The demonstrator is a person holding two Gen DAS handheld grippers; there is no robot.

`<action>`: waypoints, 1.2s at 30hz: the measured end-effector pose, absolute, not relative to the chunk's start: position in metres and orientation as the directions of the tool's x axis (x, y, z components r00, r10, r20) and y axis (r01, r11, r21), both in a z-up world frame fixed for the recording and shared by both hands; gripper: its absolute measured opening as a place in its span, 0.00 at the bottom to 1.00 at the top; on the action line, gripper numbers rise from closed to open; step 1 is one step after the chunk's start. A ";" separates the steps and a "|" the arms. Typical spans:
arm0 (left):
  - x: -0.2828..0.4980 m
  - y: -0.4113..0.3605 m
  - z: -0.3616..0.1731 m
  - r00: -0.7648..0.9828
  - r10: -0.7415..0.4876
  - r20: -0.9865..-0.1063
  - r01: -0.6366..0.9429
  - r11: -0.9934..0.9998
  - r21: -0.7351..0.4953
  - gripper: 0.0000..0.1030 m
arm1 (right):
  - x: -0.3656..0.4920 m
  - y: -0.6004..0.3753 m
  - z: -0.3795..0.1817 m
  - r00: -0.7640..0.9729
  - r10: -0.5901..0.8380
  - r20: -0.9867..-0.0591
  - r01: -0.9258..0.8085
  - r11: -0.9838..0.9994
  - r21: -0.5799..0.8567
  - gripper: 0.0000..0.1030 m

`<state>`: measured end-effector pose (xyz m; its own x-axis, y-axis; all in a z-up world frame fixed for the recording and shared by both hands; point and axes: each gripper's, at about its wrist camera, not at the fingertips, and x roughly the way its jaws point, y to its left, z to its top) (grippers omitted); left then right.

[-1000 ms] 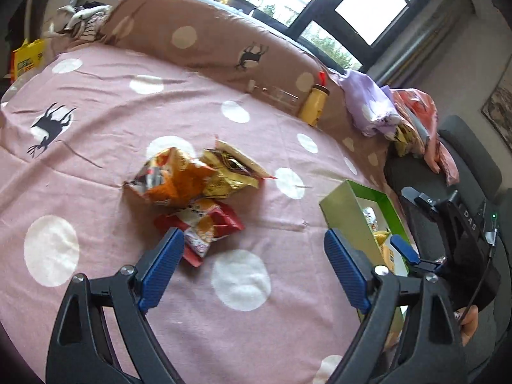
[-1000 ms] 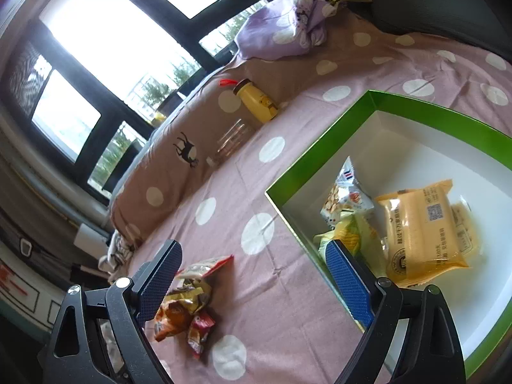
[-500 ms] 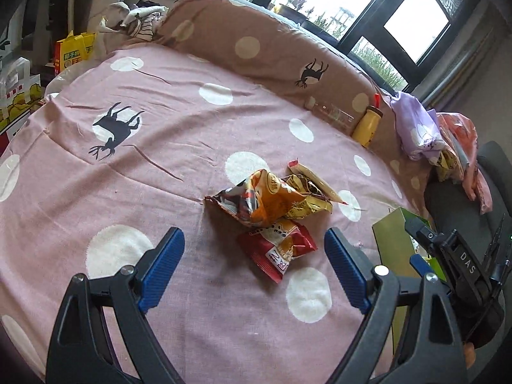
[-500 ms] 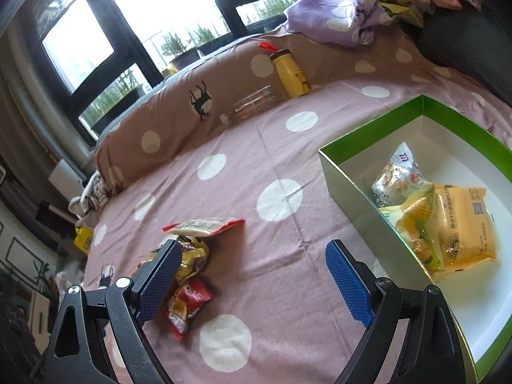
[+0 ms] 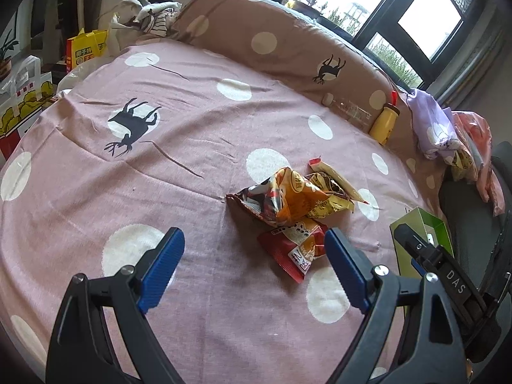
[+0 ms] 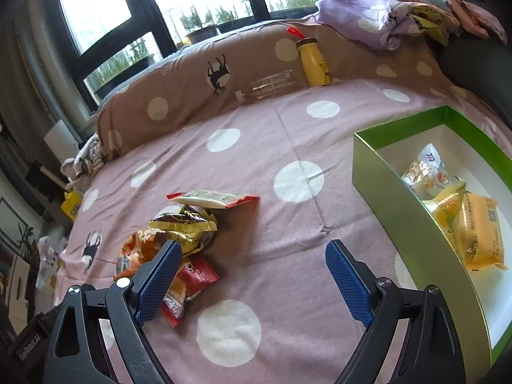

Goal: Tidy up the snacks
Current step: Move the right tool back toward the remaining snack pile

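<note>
A heap of snack packets lies on the pink dotted cloth: an orange bag [image 5: 288, 196], a gold packet [image 5: 329, 188], a pale red-ended packet [image 6: 214, 199] and a red packet [image 5: 296, 244]. My left gripper [image 5: 254, 268] hovers open just short of the heap, nothing between its blue pads. My right gripper [image 6: 249, 281] is open too, the red packet [image 6: 188, 283] showing behind its left finger [image 6: 158, 283]. The green box [image 6: 377, 172] at the right holds a clear cracker bag [image 6: 425, 169] and yellow packets [image 6: 476, 233].
A yellow bottle [image 6: 312, 62] and a clear bottle [image 6: 268, 86] lean on the brown dotted bolster [image 6: 179, 96] at the back. Folded clothes [image 6: 384, 19] lie at the far right by a dark chair. Bags [image 5: 22, 108] stand beyond the cloth's left edge.
Both views have swung left. The snack heap now sits closer to the right gripper's left finger, and the green box has slid toward the right edge in both views. Jaws unchanged.
</note>
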<state>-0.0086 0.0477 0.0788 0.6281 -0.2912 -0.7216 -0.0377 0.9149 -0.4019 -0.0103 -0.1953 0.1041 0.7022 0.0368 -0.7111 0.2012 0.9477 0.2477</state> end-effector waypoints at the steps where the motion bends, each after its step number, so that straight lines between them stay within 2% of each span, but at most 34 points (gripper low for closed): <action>1: -0.009 0.047 0.078 0.625 -0.287 -0.726 -0.039 0.917 -0.397 0.87 | -0.010 -0.195 0.104 0.700 0.035 -0.713 0.199 0.950 0.242 0.89; 36: -0.004 0.041 0.066 0.569 -0.237 -0.787 -0.057 0.944 -0.326 0.87 | -0.004 -0.180 0.093 0.656 0.030 -0.754 0.164 0.970 0.181 0.89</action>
<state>-0.0038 0.0408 0.0664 0.5693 -0.2372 -0.7872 -0.0574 0.9437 -0.3259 -0.0044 -0.1802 0.0933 0.6562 0.0300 -0.7540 0.1635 0.9698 0.1810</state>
